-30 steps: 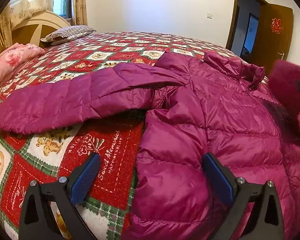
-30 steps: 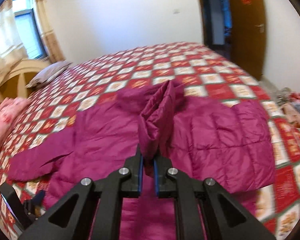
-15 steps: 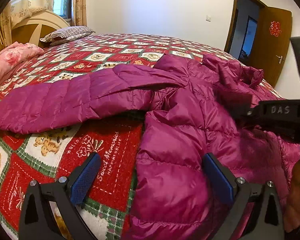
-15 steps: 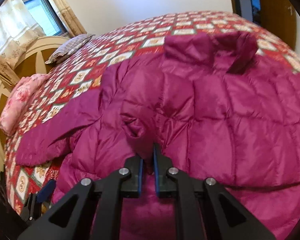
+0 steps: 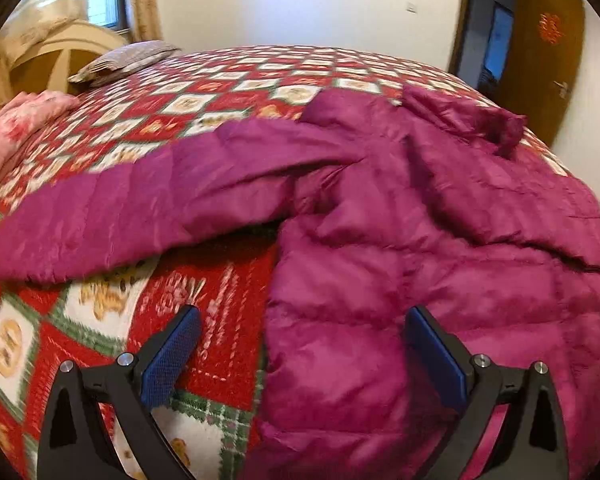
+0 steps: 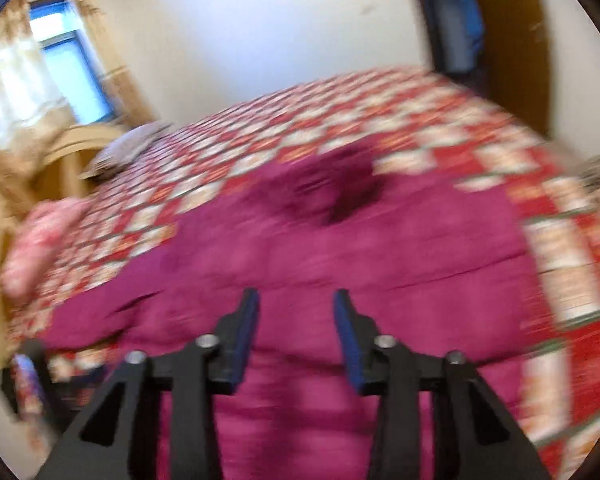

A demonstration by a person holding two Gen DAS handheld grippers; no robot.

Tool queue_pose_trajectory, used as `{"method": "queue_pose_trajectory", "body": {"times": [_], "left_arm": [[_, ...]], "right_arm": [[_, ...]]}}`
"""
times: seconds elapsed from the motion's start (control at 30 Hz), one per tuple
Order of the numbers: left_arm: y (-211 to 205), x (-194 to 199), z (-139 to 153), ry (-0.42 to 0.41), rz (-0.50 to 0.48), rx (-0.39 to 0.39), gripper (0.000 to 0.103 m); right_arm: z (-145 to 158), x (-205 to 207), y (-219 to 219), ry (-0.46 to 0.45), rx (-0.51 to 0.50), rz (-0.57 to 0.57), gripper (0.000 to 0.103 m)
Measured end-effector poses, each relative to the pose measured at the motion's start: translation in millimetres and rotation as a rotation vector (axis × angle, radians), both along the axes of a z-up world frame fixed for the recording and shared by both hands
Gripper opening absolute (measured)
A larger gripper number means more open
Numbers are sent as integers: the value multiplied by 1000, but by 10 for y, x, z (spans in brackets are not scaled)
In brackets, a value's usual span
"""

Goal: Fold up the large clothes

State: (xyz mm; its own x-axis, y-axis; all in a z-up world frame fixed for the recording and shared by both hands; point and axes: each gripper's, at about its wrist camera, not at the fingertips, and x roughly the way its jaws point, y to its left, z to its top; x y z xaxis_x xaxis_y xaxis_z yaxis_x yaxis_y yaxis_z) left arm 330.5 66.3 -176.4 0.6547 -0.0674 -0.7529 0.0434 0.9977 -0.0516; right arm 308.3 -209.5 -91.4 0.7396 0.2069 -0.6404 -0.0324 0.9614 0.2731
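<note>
Where the bed fills both views, it is covered by a red, white and green checked quilt. A magenta padded jacket is spread on the quilt, across the near part of the bed. One sleeve is stretched out flat to the left, and a crumpled part, maybe the collar or hood, is seen at the far edge of the jacket. A pink flowered blanket is laid at the left side of the bed, and a striped pillow is seen near the headboard.

The left gripper is held low over the near hem, with its fingers spread wide; the jacket edge is seen between them, but it is not pressed by the pads. The right gripper is held above the jacket, in a strongly blurred picture. Its fingers are being opened, a narrow gap is shown, and nothing is held between them.
</note>
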Motion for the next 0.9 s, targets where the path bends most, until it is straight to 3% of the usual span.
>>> {"method": "queue_pose_trajectory", "body": {"times": [0.13,0.27,0.33,0.4,0.53,0.77,0.83,0.9], "left_arm": [[-232,106,451,-96,-26,2,102],[-626,448,646,-169,-11,94,102],[-812,620,581,-182,16,180,102],[-892,786,429,-133,58,232,102],[-889,957,-19,-9,115,247,102],[-1012,969,-126,-38,120,325,102],[-1002,937,-107,-43,118,318,102],[-838,856,1,-42,120,226,102]], "right_arm": [[-50,105,-648,29,-13,-202,36],[-324,296,-819,85,-15,-268,35],[-523,399,-797,131,-14,-266,34],[-687,396,-817,160,-2,-263,34],[-790,360,-745,136,-64,-245,34],[-856,393,-589,118,-183,-242,42],[-863,384,-554,115,-211,-243,44],[-870,383,-543,112,-223,-243,47]]}}
